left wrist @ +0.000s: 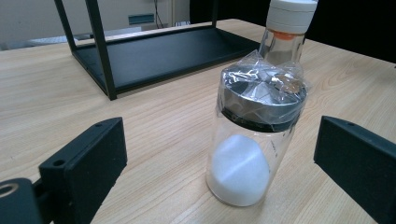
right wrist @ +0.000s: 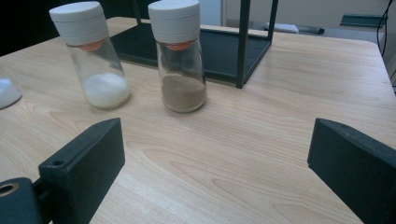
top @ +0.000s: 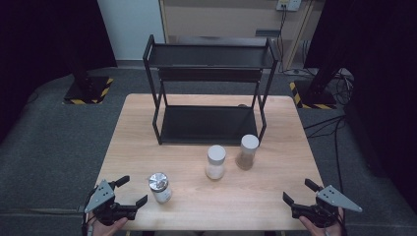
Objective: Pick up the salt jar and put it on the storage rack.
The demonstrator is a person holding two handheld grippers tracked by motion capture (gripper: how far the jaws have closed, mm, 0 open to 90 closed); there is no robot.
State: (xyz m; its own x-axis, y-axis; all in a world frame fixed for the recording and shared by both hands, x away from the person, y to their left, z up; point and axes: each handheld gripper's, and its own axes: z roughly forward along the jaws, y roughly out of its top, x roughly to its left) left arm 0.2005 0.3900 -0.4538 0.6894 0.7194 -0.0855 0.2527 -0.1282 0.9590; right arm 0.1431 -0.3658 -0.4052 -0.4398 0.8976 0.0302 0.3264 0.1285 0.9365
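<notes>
A black two-tier metal rack stands at the back of the wooden table. In front of it stand a white-capped jar of white powder and a white-capped jar of brown powder. A third jar with a silver lid under clear wrap and white powder stands near the front left. My left gripper is open just left of that jar, which sits ahead between its jaws, untouched. Open and holding nothing, my right gripper rests at the front right.
Dark carpet surrounds the table. Stands with yellow-black striped bases sit on the floor at back left and back right, with cables running on the right. A beige cabinet stands behind the rack. A white rounded object lies at the right gripper view's left edge.
</notes>
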